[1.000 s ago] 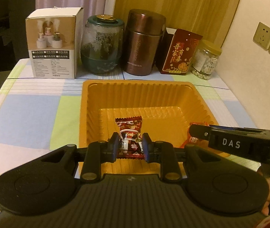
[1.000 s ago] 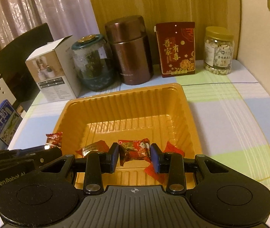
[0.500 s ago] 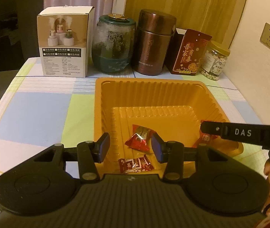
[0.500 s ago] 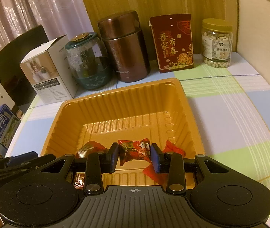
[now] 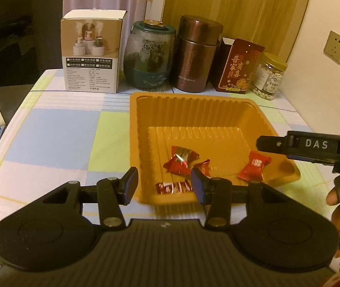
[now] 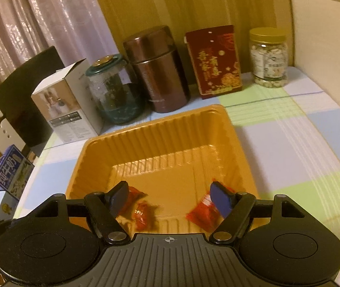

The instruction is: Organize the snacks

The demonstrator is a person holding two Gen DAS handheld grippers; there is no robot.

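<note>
Orange tray (image 5: 143,129) holds 4 red wrapped candies (image 5: 180,159). Left gripper (image 5: 164,185), right gripper (image 6: 170,197) both released, empty, above tray's near edge.

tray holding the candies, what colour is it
Orange tray, with ribbed walls; clearest in the left wrist view.

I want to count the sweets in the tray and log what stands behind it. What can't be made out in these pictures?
- Sweet count: the right gripper hides the orange tray's near edge in the right wrist view; the left gripper does so in the left.
- Red box lettering: blurred in the right view.
- Nut jar label: too small in both views.
</note>
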